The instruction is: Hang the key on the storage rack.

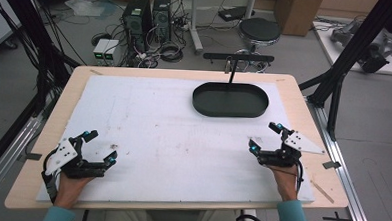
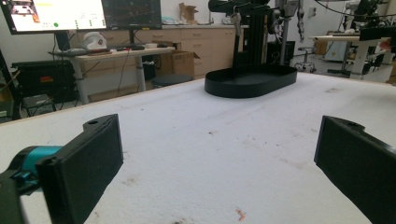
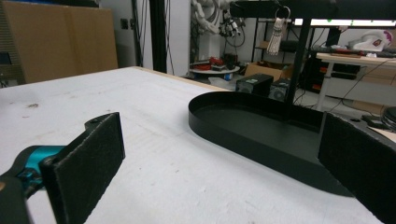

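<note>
— On the white mat, what's around my grippers?
— From the left: left gripper near the front corner, jaws spread wide, holding nothing. Black oval tray at the far side, a T-shaped stand rising from it. Right gripper near the front right, jaws equally wide, empty.
— Anything hidden?
— Right gripper view shows a tassel hanging from the bar; from above I can't make it out.
</note>
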`<state>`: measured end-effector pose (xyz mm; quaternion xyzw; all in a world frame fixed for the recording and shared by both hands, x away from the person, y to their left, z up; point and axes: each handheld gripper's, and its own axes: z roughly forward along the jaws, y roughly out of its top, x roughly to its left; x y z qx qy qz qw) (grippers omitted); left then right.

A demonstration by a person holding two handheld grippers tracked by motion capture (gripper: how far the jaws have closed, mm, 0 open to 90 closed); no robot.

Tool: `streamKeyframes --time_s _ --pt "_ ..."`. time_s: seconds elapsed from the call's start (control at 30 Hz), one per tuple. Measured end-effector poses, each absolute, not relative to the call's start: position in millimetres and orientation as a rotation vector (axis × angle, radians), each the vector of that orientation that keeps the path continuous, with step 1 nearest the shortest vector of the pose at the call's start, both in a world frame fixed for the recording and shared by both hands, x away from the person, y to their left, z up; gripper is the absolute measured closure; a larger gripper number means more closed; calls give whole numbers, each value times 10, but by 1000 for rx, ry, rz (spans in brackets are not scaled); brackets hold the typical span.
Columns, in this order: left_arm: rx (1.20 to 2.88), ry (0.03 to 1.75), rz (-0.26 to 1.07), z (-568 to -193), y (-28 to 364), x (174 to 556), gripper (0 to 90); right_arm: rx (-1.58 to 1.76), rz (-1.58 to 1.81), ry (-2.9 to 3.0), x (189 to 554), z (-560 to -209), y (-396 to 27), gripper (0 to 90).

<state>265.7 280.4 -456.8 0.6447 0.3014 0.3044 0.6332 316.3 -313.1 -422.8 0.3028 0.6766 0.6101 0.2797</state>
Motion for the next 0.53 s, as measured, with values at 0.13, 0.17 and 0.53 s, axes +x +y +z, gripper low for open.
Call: streamKeyframes --time_s 0.13,0.17,0.53 --pt "1476 691 697 -4568 2802 2653 17 840 1646 1820 3181 -4374 -3129 4" --pt "1478 690 698 -4568 2803 2652 17 847 1631 1836 3203 -4397 -3120 4" --pt "1468 693 701 -4570 2810 2649 17 858 1611 1825 3178 -4488 -3072 5"
